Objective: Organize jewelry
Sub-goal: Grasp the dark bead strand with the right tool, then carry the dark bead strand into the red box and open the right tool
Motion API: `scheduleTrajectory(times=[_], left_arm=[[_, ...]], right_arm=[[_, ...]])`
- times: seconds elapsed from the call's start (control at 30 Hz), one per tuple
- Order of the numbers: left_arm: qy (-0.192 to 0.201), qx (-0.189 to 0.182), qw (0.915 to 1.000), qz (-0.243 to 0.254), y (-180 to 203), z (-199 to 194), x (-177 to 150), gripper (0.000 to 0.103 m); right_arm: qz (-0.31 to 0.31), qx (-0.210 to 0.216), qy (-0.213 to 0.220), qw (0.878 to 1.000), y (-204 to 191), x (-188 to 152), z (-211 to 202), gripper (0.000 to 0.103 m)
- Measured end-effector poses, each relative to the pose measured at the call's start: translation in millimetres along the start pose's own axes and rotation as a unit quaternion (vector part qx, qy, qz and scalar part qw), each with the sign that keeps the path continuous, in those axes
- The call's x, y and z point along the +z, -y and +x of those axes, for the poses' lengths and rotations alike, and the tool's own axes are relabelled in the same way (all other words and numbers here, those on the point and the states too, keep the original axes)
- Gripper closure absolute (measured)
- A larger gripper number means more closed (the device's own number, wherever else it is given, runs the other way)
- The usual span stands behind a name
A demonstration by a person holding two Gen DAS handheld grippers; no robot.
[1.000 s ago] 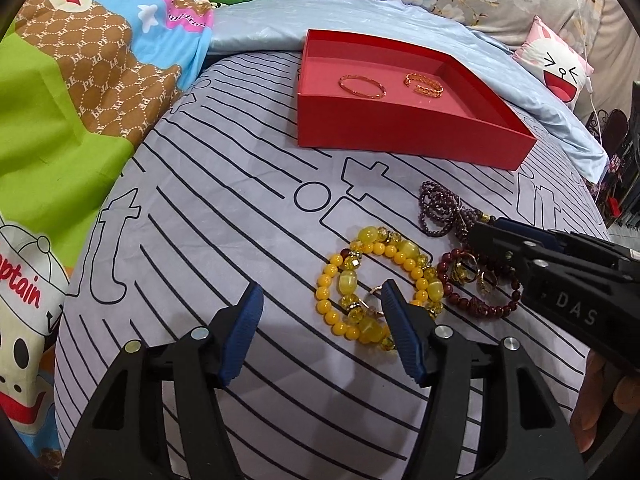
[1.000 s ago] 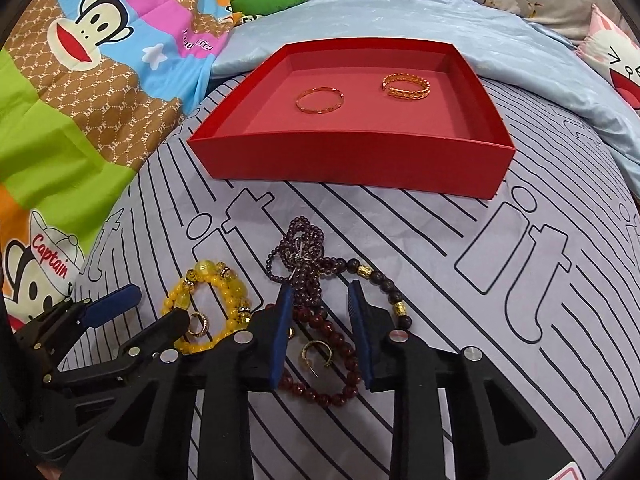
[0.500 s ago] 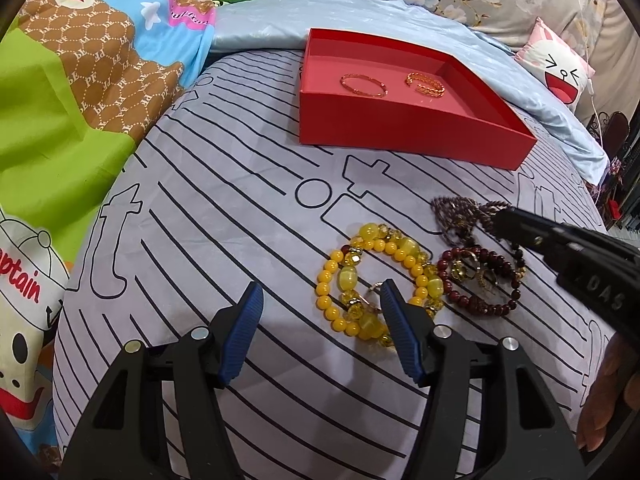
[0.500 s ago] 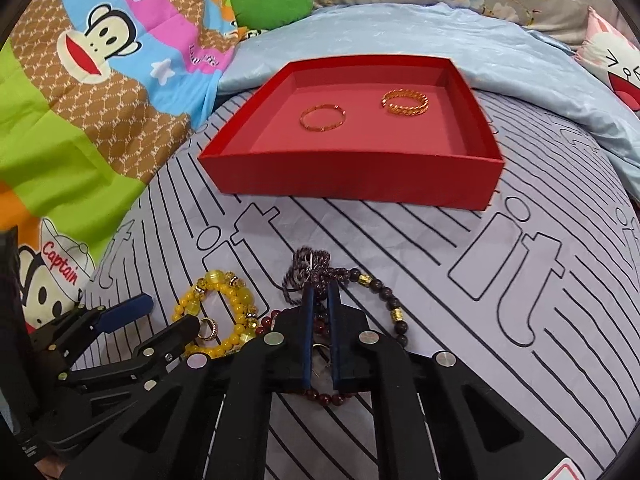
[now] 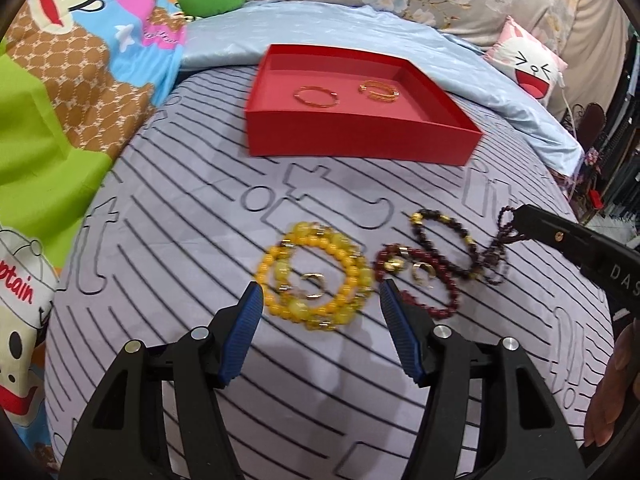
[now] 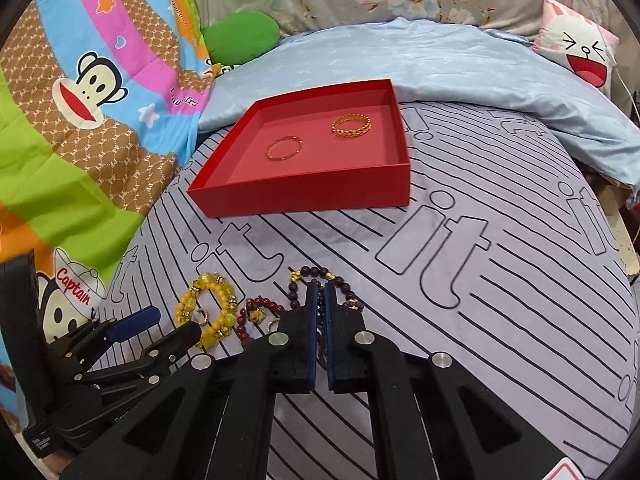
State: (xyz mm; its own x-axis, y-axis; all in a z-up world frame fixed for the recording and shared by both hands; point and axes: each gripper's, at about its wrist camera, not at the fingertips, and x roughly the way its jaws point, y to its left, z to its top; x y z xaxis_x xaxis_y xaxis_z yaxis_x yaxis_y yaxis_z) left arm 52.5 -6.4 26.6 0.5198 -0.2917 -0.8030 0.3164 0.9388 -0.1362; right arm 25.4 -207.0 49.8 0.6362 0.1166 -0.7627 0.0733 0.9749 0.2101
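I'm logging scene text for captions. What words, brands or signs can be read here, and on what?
"Captain": cap on the cartoon blanket.
"it": printed repeatedly on the striped sheet.
"DAS": side of the right gripper; further letters cut off.
Cursive script on the blanket's pink stripe: too blurred to read.
Lettering on the left gripper: too small.

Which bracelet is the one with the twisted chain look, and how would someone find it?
Find the red tray on the striped bedsheet. Two gold bangles lie inside; the chain-link bangle is the one nearer the far right corner. The thin plain bangle beside it is smooth, while this one is wider and braided.
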Motion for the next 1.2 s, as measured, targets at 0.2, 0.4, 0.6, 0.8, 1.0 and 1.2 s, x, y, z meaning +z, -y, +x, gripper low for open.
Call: scheduleTrajectory(times=[0.2,0.4,0.6,0.8,1.0,1.2], left_arm=[[0.003,-0.016,0.9996,0.021,25.6,6.7,7.6,0.048],[-0.006,-0.025,0.9992,0.03,38.3,22.8,15.6,0.065],[-0.016,-0.032,0.9987,0.036,41.5,31.6,17.1,0.093],[-0.004,-0.037,0.9985,0.041,41.4,24.1,19.3,0.101],[0.013,-0.048,0.9983,0.031,32.6,7.3,24.0,0.101],[0.022,-0.045,0.9986,0.016,17.3,-5.5,24.4,0.101]], right_arm=[[0.006,-0.001,-0.002,1.0,5.9,-7.1,-3.4,0.099],[0.017,0.002,-0.002,1.0,14.1,-8.1,-3.5,0.099],[0.026,0.002,-0.006,1.0,20.1,-9.0,-0.7,0.099],[0.025,0.004,-0.004,1.0,19.6,-8.0,-1.2,0.099],[0.026,0.004,0.001,1.0,18.5,-5.0,-6.1,0.099],[0.023,0.005,0.006,1.0,16.7,-2.9,-9.6,0.099]])
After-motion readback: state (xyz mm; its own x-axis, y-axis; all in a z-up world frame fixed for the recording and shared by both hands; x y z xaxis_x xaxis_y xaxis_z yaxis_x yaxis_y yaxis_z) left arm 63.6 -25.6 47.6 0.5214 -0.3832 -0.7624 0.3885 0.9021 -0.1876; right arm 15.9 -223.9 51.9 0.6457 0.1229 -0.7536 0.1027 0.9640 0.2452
